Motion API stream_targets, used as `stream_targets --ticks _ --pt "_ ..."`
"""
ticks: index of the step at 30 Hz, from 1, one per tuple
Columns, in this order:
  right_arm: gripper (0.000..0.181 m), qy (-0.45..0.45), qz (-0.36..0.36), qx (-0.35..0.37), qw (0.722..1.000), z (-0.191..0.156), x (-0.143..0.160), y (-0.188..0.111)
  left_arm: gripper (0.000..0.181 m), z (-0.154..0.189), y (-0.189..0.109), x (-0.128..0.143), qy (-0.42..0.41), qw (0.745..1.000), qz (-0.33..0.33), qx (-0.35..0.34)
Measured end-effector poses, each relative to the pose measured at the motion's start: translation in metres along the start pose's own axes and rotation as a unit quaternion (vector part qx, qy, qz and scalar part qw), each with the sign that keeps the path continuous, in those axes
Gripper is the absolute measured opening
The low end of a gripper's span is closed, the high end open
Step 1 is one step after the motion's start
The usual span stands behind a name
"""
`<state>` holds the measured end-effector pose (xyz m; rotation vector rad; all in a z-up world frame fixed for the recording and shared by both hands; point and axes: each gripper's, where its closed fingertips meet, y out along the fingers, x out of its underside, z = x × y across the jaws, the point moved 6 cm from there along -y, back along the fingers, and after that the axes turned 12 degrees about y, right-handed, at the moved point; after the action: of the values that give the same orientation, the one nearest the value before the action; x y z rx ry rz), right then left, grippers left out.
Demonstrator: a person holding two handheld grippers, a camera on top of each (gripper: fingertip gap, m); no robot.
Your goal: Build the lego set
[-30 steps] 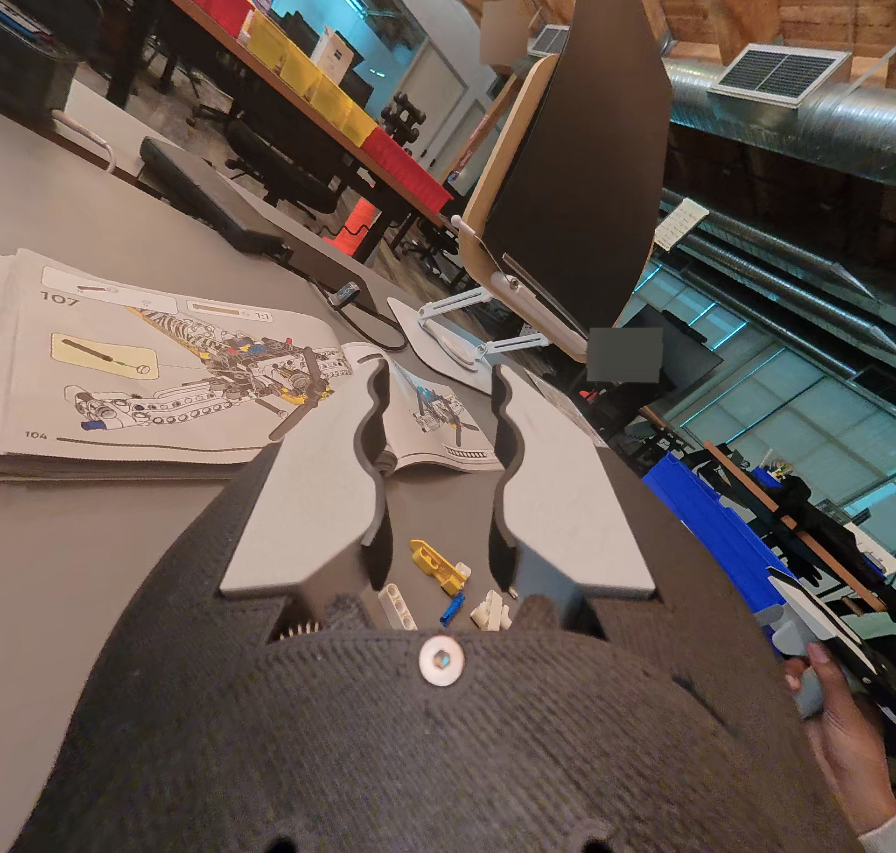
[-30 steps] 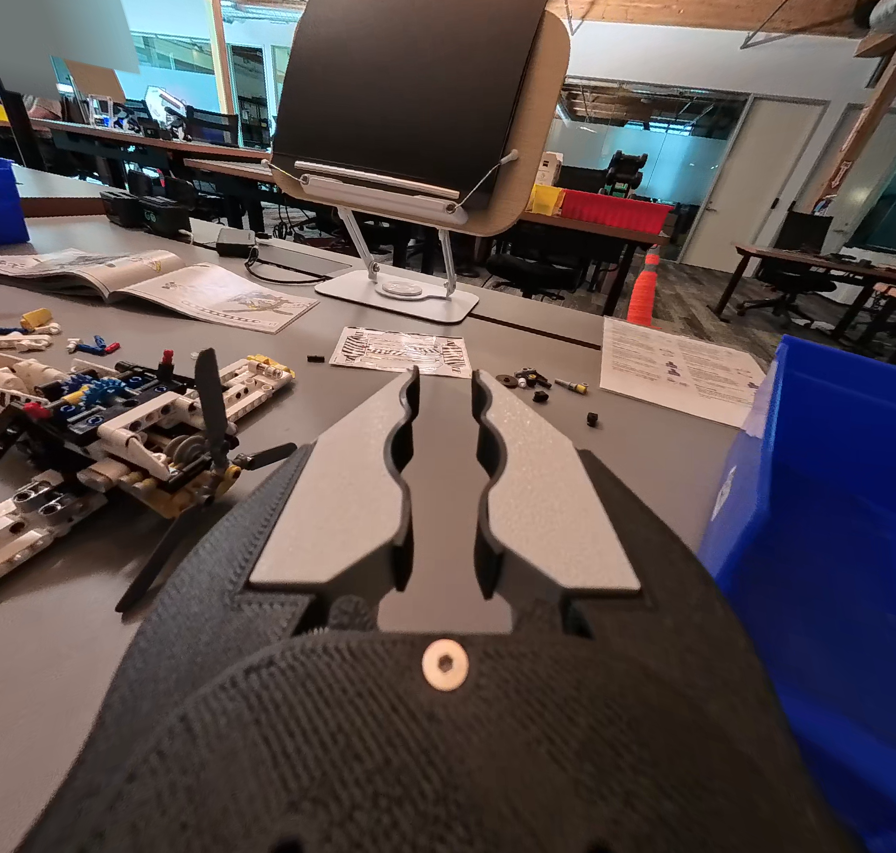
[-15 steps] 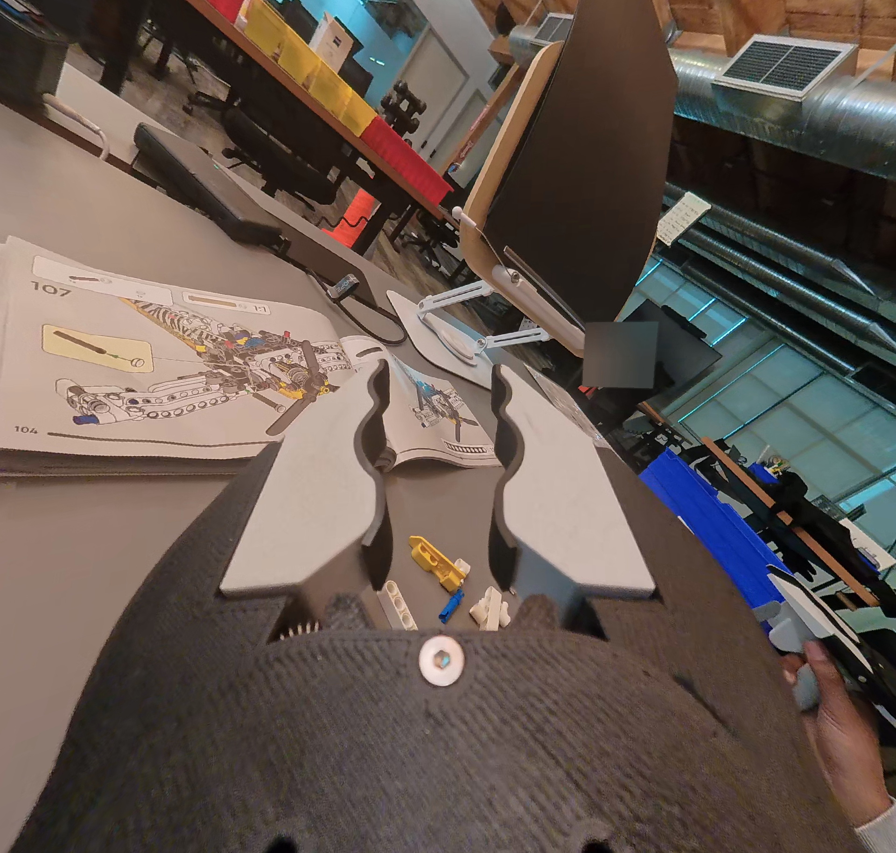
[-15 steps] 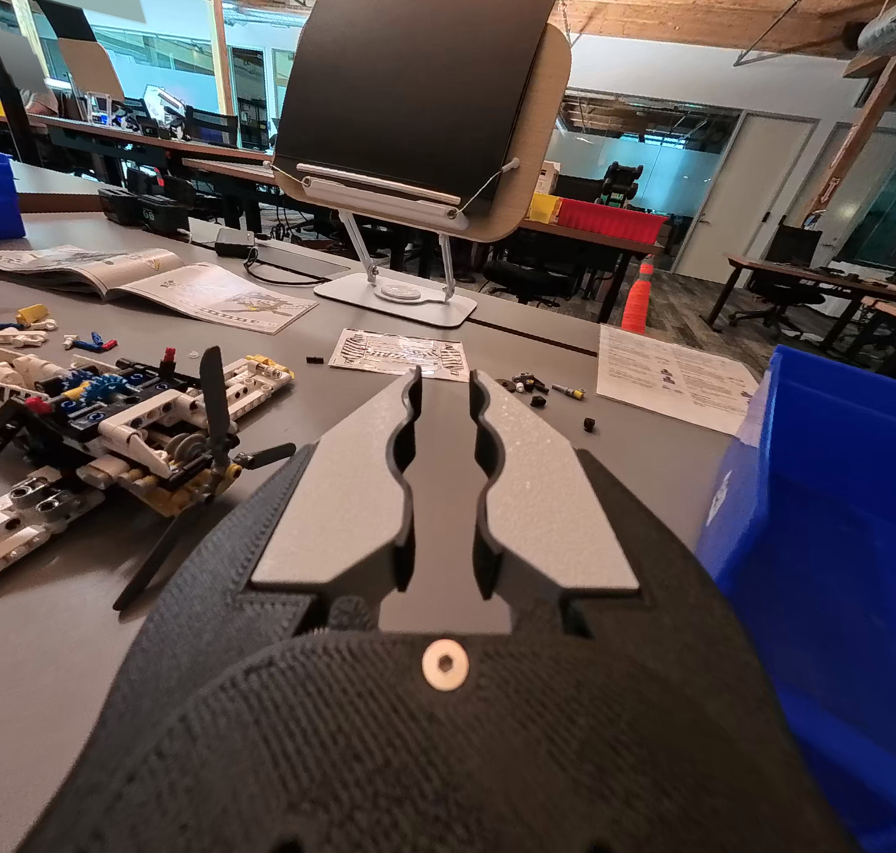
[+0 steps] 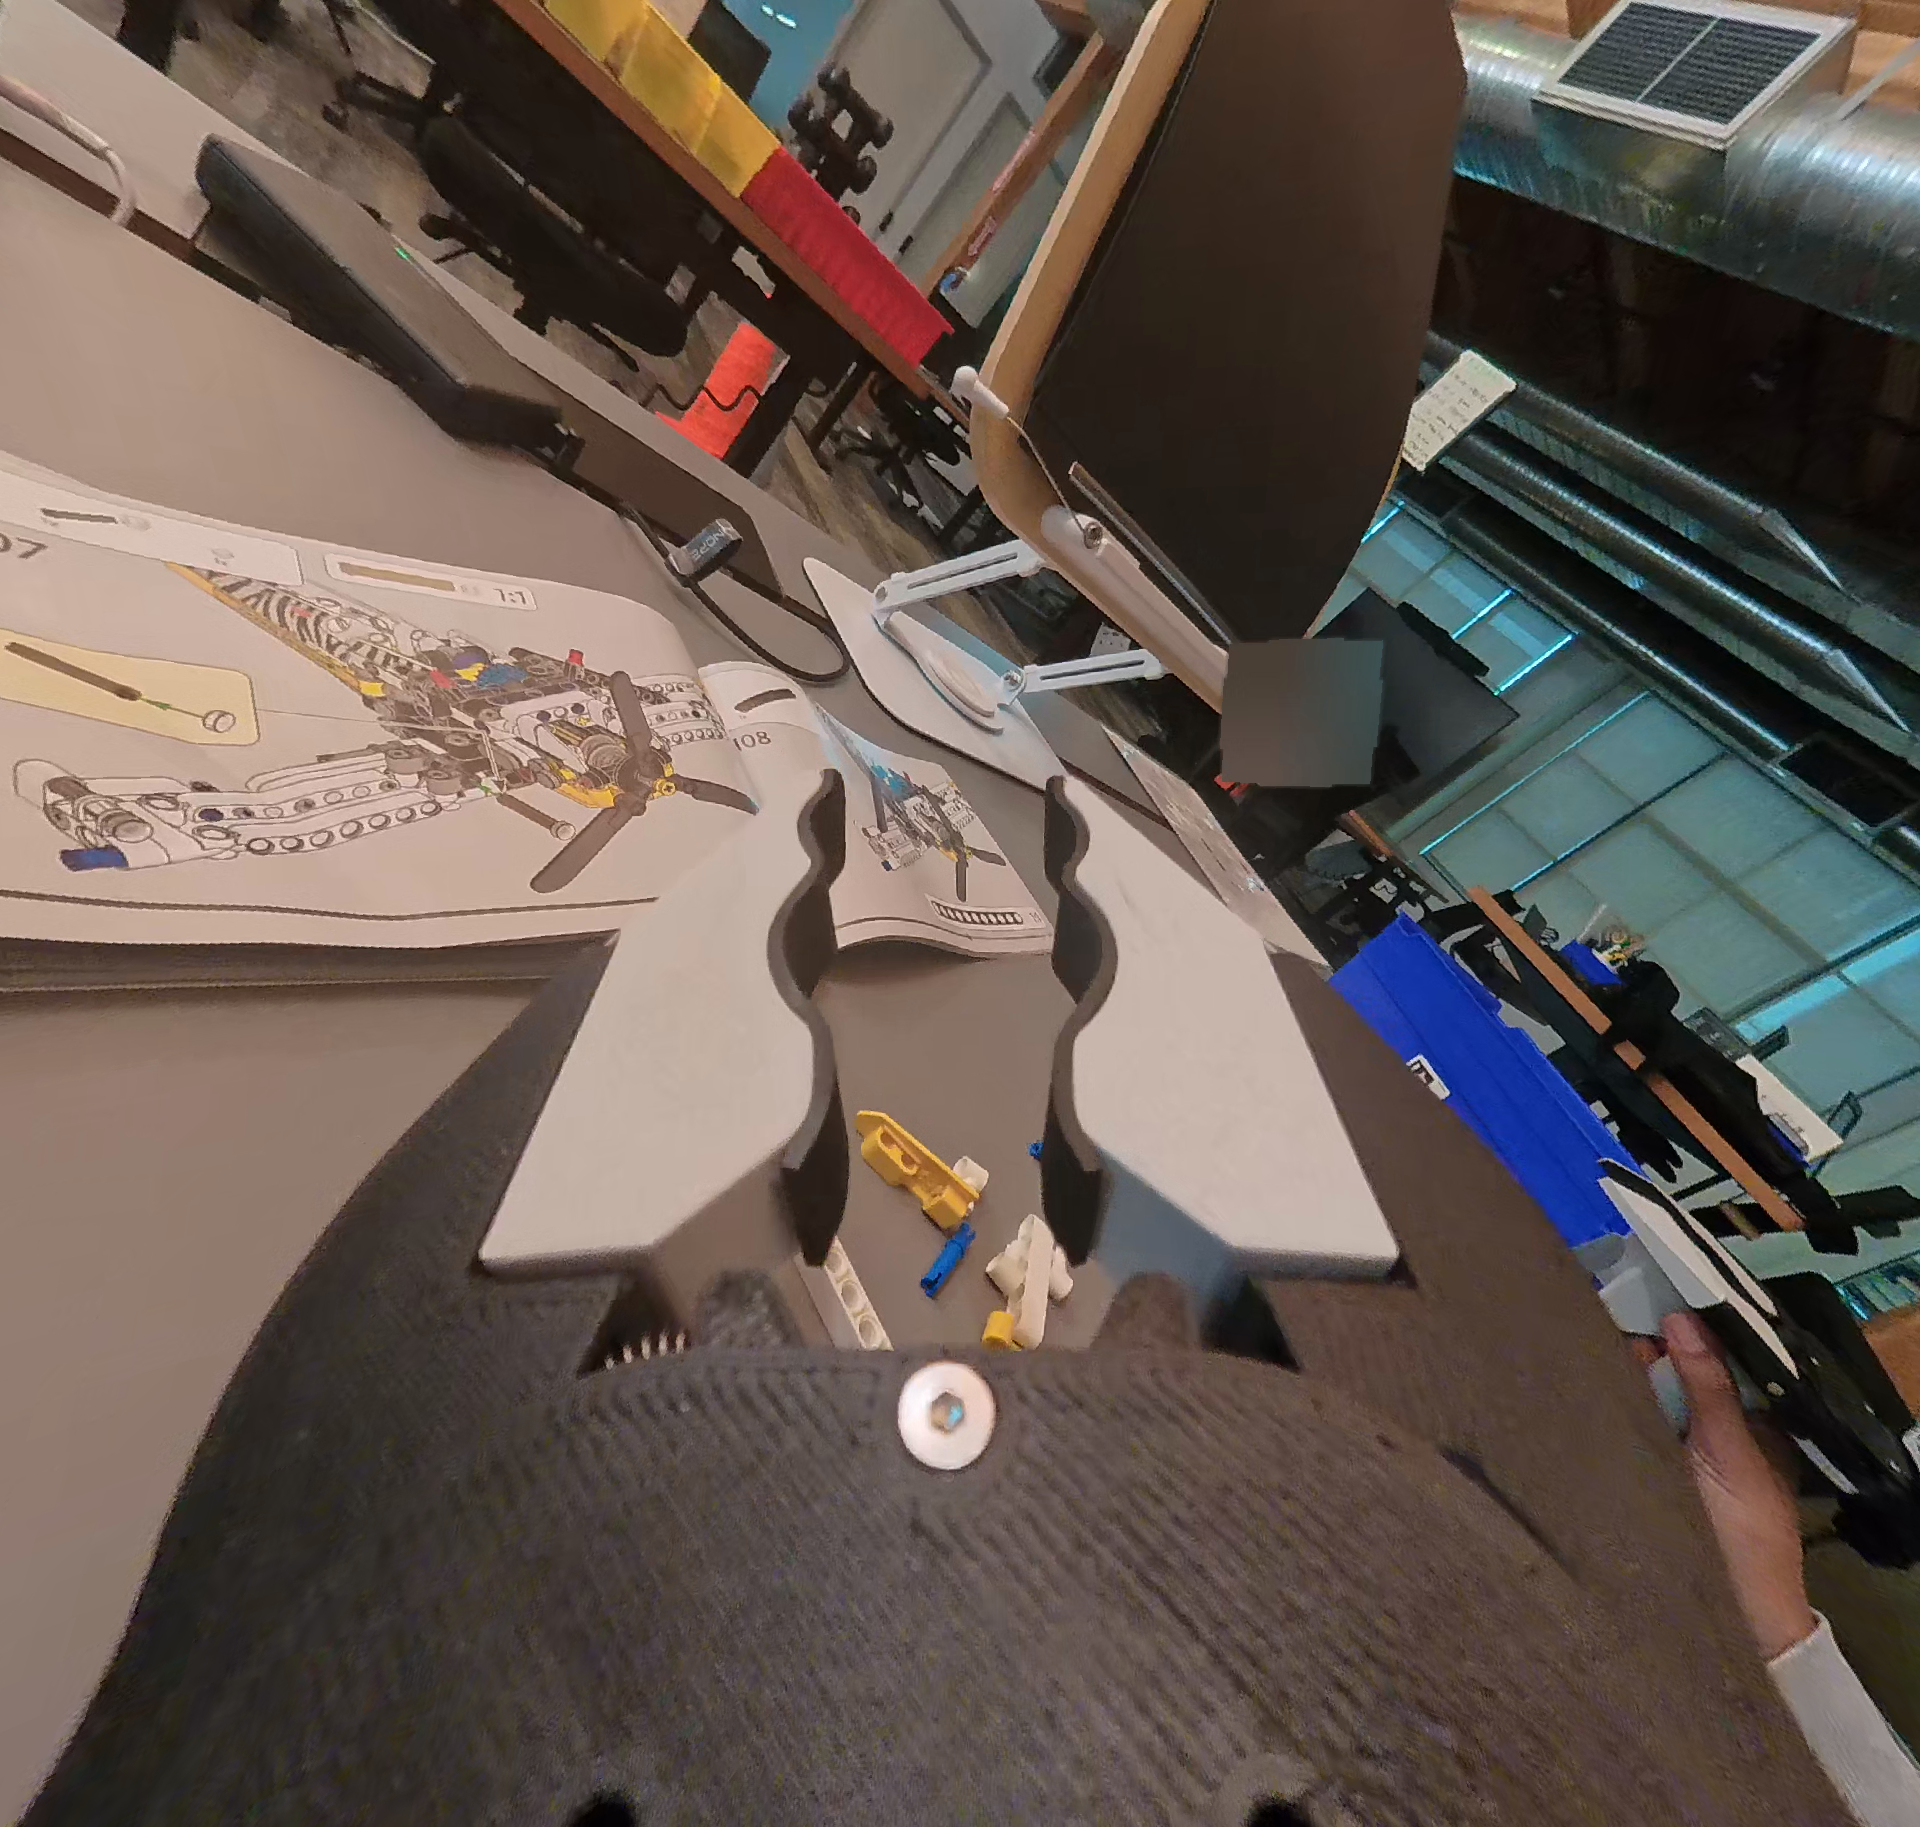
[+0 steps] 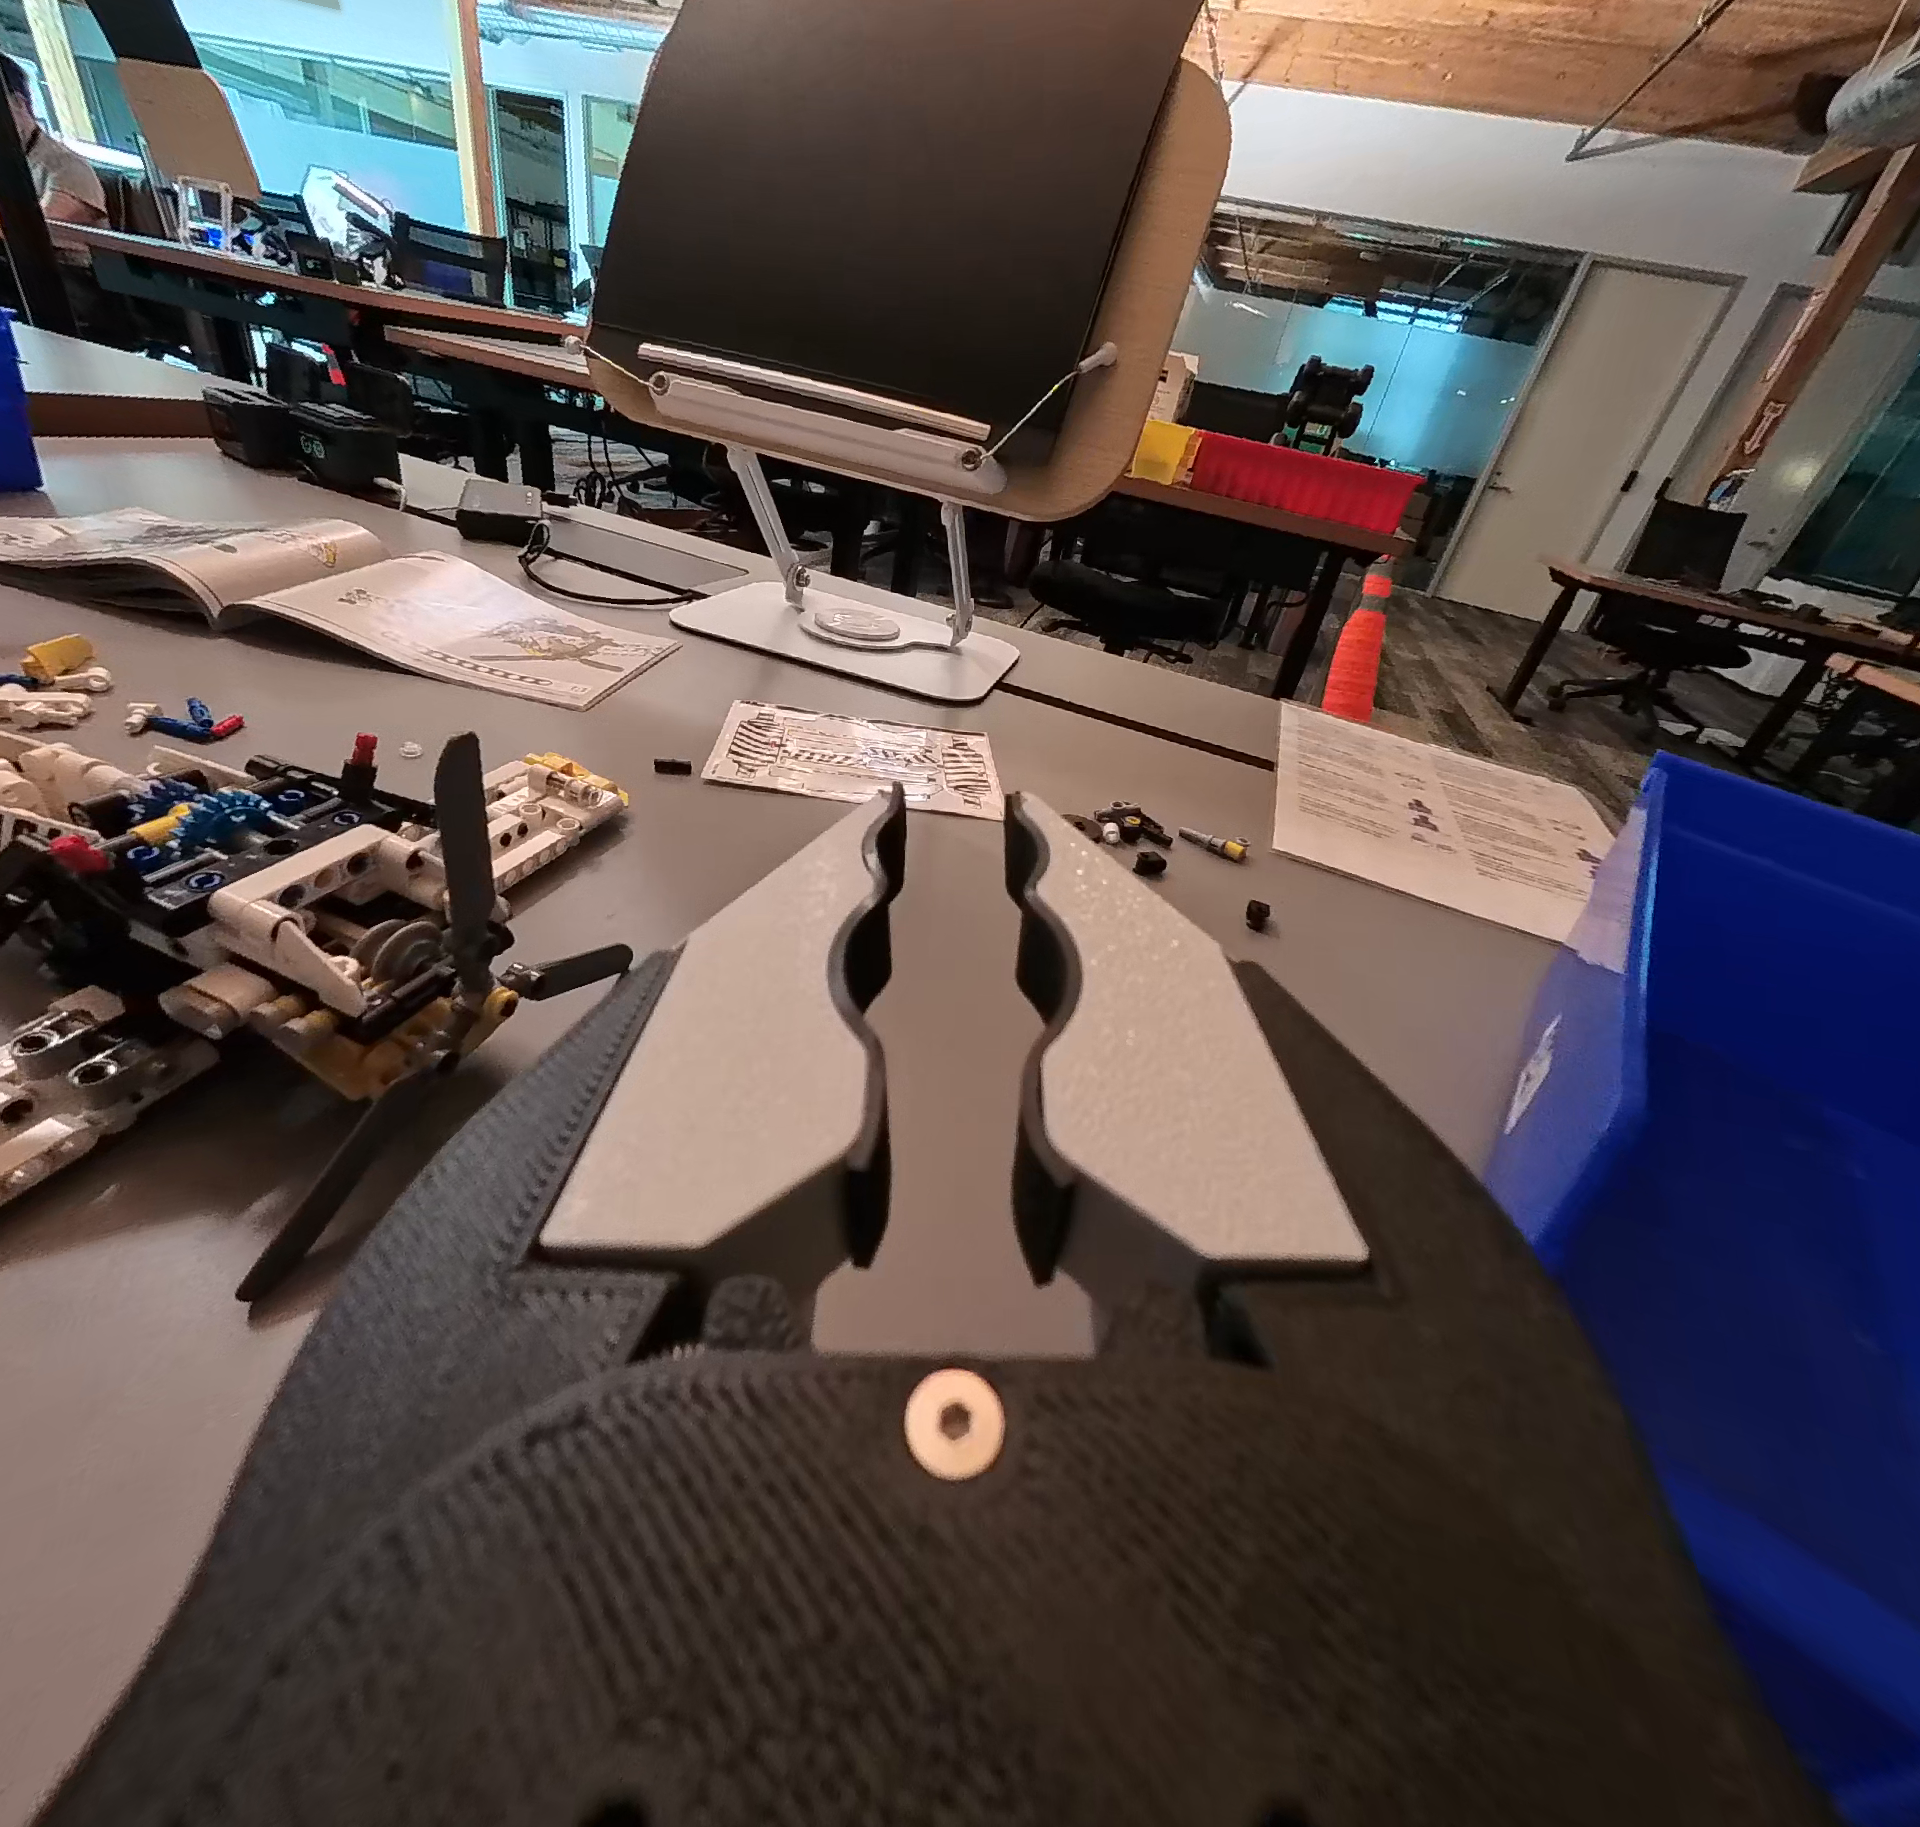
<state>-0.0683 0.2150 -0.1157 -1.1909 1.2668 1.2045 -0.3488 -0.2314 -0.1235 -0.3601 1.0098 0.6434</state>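
grey table, left to right: open instruction booklet at far left, its pages nearer and lower in the left wrist view than a second ago, so the left gripper has edged forward and tilted toward it; its jaws are spread, holding nothing. loose pieces lie under that gap: yellow piece, blue pin, white connectors, now with a further small yellow piece at the lower edge of the gap. lego plane, part built, black propeller at its nose, lies left of the right gripper, untouched. right gripper: jaws apart with a narrow gap, empty, hovering above the table; its view has scarcely shifted. ahead of it, sticker sheet, small dark pieces, printed sheet. blue bin at far right. judgement: booklet being consulted, next part not yet picked; build is paused between steps.
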Motion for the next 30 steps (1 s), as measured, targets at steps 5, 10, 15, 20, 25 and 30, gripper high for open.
stream_targets --ticks 5,10,15,20,25,30 --pt "0.017 0.000 0.000 -0.001 1.000 0.000 0.000 0.000 0.036 0.000 0.000 0.001 0.001 1.000 -0.002 0.000" --pt "0.017 0.000 0.000 -0.001 1.000 0.000 0.000 0.000 0.037 0.000 0.001 0.002 0.001 1.000 -0.006 0.001" --pt "0.015 -0.002 -0.001 -0.003 1.000 -0.001 0.000 0.000 0.037 0.001 0.002 0.003 0.001 1.000 -0.011 0.004" --pt "0.015 -0.004 0.000 -0.003 1.000 -0.001 0.000 0.000 0.037 0.001 0.002 0.004 0.000 1.000 -0.015 0.006" --pt "0.015 -0.001 -0.003 -0.001 1.000 0.000 0.000 0.001 0.039 0.007 0.006 0.006 0.023 0.999 -0.031 0.012" --pt "0.015 0.004 -0.001 0.000 1.000 0.001 0.000 0.001 0.045 0.030 0.043 0.031 0.079 0.983 -0.165 0.010"
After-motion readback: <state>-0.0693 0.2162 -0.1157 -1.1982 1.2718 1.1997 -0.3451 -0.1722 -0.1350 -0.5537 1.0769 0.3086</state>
